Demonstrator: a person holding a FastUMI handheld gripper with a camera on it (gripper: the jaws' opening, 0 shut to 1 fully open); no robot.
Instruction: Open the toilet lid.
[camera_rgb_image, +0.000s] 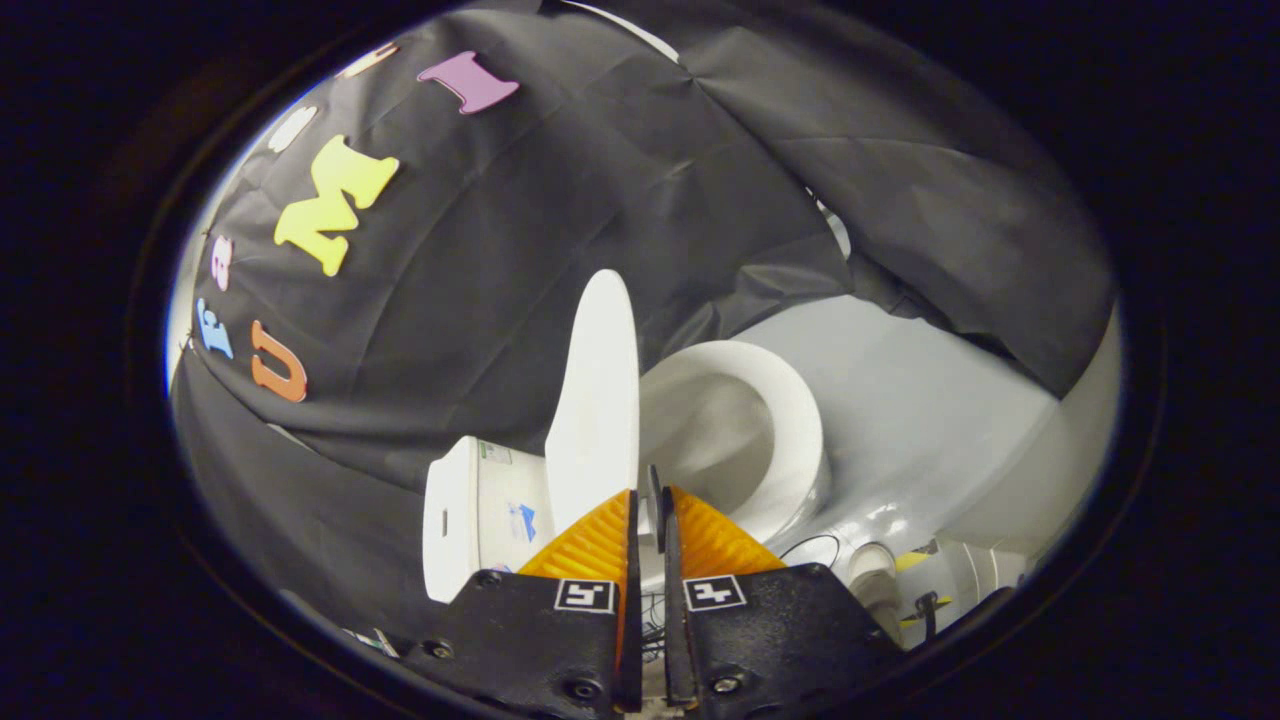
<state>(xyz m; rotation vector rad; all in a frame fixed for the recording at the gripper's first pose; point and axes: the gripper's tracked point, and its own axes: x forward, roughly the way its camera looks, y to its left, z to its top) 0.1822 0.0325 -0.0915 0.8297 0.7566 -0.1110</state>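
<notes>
The white toilet lid (592, 400) is raised off the bowl (745, 430) and stands on edge between the bowl and the white tank (470, 520). The bowl's inside is open to view. My gripper (648, 495) sits just in front of the lid's lower end, near the hinge side. Its fingers (590, 545) are shut, with only a thin slit between them and nothing showing in it. The lid's lowest part is hidden behind the left finger. The whole scene appears tilted.
Black cloth walls (560, 200) close in behind and above the toilet. A pale floor (920, 420) spreads beyond the bowl. A white pipe fitting (872, 570) and some cables (815, 548) lie by the toilet's base.
</notes>
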